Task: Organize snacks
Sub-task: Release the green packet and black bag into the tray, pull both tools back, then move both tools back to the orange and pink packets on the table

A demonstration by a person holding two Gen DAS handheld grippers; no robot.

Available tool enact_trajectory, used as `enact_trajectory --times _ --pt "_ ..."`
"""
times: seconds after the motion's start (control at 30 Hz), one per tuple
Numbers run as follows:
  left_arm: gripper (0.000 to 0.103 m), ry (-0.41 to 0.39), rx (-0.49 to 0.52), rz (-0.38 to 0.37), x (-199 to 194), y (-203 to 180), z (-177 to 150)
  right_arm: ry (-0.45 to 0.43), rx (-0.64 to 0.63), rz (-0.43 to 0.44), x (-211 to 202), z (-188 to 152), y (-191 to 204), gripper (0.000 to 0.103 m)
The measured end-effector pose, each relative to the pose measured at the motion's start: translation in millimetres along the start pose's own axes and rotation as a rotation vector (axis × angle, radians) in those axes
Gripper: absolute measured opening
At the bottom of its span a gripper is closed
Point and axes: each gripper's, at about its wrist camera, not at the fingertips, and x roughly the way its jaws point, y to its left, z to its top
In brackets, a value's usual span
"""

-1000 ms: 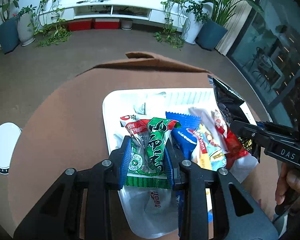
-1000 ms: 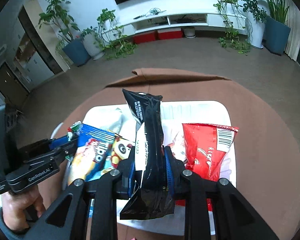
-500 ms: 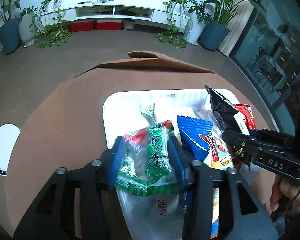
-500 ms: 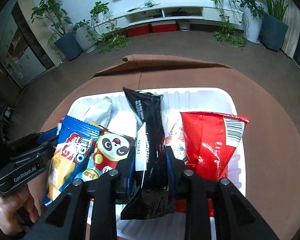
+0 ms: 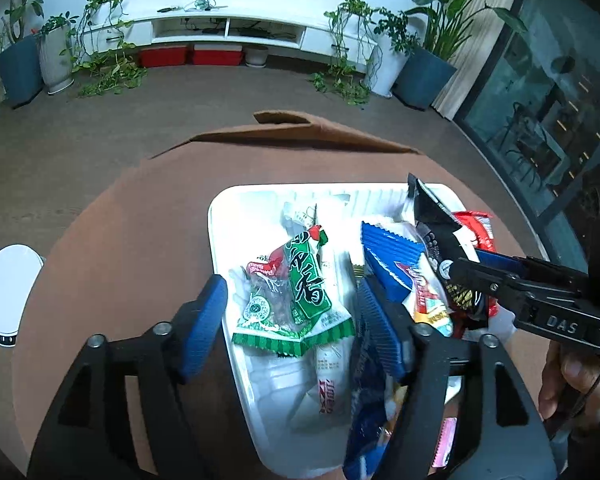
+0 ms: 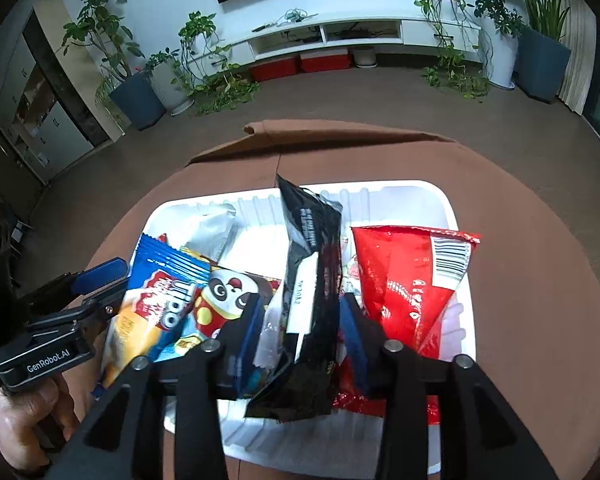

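White plastic forms the one tray (image 5: 220, 240) in the left wrist view, resting on a round brown bench (image 5: 112, 264). The left tool (image 5: 290, 322) has just been opening and now stands wide, its blue pads clear of the single green-and-red snack packet (image 5: 296, 300) that lies between them in the tray. One blue packet (image 5: 392, 256) stands just beside it, and the right tool (image 5: 472, 268) reaches in from the right edge of the picture. Beyond the bench lie a brown floor, one white low cabinet (image 5: 228, 28) against the wall and several potted plants.

From the right wrist view the same tray (image 6: 412, 192) holds one black packet (image 6: 316, 280), one red packet (image 6: 408, 280), one blue packet with a panda (image 6: 180, 300) and one silver packet (image 6: 212, 228). The right tool (image 6: 304, 332) has just been opening too; the black packet lies between its parted pads, which no longer press it. One hand (image 6: 24, 420) grips the left tool (image 6: 100, 280) handle.
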Motion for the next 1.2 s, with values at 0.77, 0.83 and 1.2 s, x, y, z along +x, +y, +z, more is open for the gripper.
enact_trajectory --times 0.77,0.83,1.2 --pt "0.103 -0.046 -0.045 -0.113 -114.0 -46.2 -146.6 0.109 -0.232 -0.130 -44.4 -117.5 -39.5 0.073" --pt "0.103 -0.045 -0.058 -0.107 -120.8 -49.7 -161.5 0.115 -0.267 -0.130 -47.7 -128.5 -33.0 0.072" --pt "0.103 -0.001 -0.129 -0.114 -133.8 -63.4 -213.6 0.126 -0.251 -0.071 -76.4 -174.8 -10.0 0.072"
